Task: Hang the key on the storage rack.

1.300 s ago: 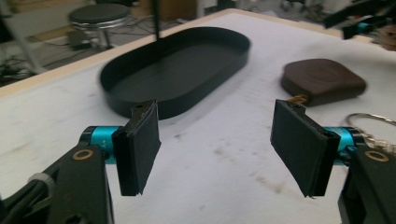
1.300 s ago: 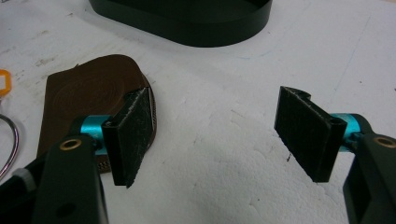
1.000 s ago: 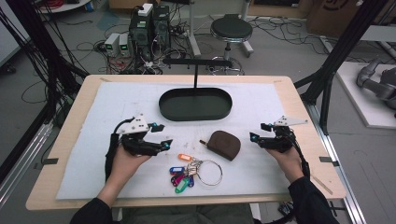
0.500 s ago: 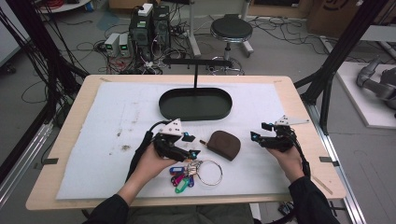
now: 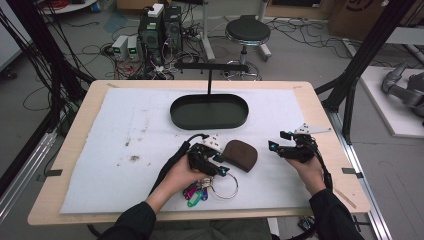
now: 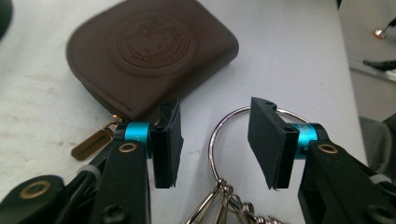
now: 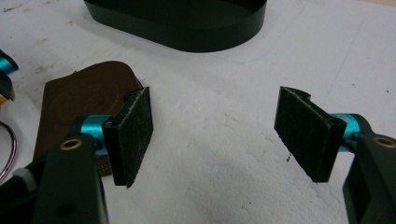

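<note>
A brown leather pouch (image 5: 241, 155) with an embossed emblem lies on the white mat; it looks large in the left gripper view (image 6: 149, 51), its brass zipper pull (image 6: 92, 143) pointing toward me. Just in front lies a metal key ring (image 5: 225, 185) with coloured tags (image 5: 195, 193). My left gripper (image 5: 220, 165) is down at the ring, open, with the ring's arc (image 6: 214, 138) between its jaws (image 6: 215, 136) and not clamped. My right gripper (image 5: 276, 141) hovers open to the right of the pouch, nothing between its jaws (image 7: 215, 130). The pouch (image 7: 79, 98) sits beyond its left jaw.
A black oval tray (image 5: 209, 111) with an upright post and crossbar (image 5: 210, 66) stands at the mat's middle back, its wall (image 7: 187, 23) also in the right gripper view. The mat (image 5: 125, 130) has a few dirty marks at the left. Cables, a stool and equipment lie beyond the table.
My left gripper has travelled from the mat's left side rightward to the key ring and pouch, staying open. The right gripper has held still.
</note>
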`<state>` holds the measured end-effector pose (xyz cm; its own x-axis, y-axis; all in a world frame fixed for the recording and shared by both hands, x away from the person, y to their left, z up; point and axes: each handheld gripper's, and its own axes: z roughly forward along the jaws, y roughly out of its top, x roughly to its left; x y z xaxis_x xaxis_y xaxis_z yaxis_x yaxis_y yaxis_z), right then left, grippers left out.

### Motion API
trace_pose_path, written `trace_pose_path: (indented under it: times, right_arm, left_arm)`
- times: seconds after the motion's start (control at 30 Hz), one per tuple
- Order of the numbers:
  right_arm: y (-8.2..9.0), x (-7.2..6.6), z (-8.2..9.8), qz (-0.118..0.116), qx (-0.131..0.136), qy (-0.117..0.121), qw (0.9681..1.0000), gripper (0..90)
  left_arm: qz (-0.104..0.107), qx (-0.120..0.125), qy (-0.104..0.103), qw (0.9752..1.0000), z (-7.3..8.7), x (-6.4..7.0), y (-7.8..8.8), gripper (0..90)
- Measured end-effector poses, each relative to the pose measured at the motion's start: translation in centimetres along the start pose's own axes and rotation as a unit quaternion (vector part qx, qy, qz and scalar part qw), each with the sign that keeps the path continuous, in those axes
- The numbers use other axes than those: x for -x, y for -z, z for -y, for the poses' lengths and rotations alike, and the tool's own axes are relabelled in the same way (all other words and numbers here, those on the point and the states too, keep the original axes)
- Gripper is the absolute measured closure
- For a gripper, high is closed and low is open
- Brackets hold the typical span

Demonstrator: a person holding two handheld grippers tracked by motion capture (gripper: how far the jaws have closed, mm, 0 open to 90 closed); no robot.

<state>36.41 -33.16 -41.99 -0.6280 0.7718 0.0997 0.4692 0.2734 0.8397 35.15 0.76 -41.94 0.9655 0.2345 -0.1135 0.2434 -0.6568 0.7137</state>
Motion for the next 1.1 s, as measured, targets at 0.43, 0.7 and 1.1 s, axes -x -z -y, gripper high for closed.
trace_pose_path:
  times: [0.43,0.7,1.1]
  right_arm:
    - [-0.1,0.0,0.0,-0.001,0.000,0.001,1.0000,28.9]
    - [-0.1,0.0,0.0,-0.001,-0.002,0.001,1.0000,28.9]
    - [-0.1,0.1,0.0,-0.001,-0.001,-0.002,1.0000,28.9]
  left_arm:
    - [-0.013,-0.070,-0.024,0.9972,-0.5,0.5,-1.9,65.3]
    - [-0.026,-0.070,-0.036,0.9965,-0.4,0.7,-1.9,81.4]
    - [-0.006,-0.023,-0.016,0.9996,0.3,0.0,-0.6,85.3]
